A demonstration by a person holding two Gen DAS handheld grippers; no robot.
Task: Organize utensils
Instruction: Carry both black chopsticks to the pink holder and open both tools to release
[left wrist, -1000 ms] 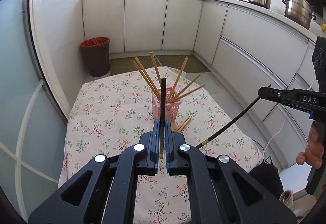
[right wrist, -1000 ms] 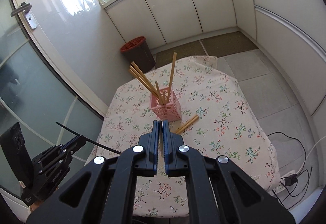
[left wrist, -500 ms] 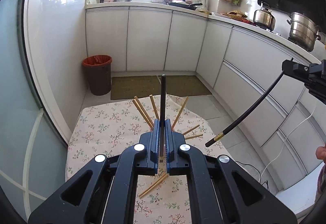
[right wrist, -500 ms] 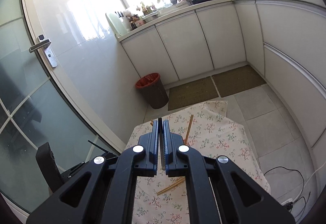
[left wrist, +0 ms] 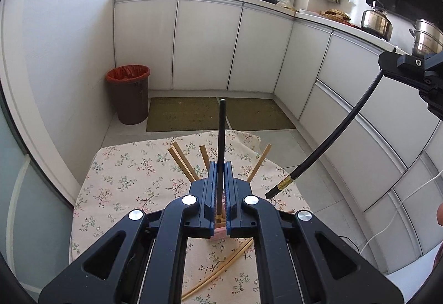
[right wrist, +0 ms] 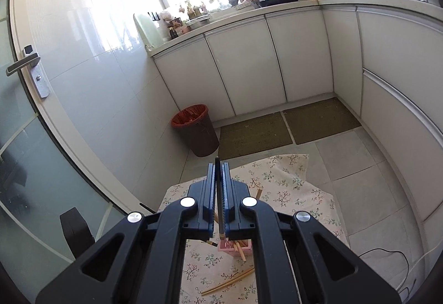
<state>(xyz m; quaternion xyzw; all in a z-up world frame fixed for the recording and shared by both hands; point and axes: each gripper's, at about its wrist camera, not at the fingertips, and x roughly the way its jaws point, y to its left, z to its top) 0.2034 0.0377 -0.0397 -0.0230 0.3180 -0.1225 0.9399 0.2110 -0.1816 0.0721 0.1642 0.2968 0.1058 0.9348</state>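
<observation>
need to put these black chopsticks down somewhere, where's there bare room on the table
Bare cloth lies left of the pink holder, out to the table edge by the glass door, and along the far edge toward the mats. Crowded: around the holder with its splayed wooden chopsticks, and near it the loose pair.

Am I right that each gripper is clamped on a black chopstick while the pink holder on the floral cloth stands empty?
Not quite: the pink lattice holder already has wooden chopsticks in it, as the right wrist view shows. The left gripper and right gripper are each clamped on a black chopstick.
</observation>
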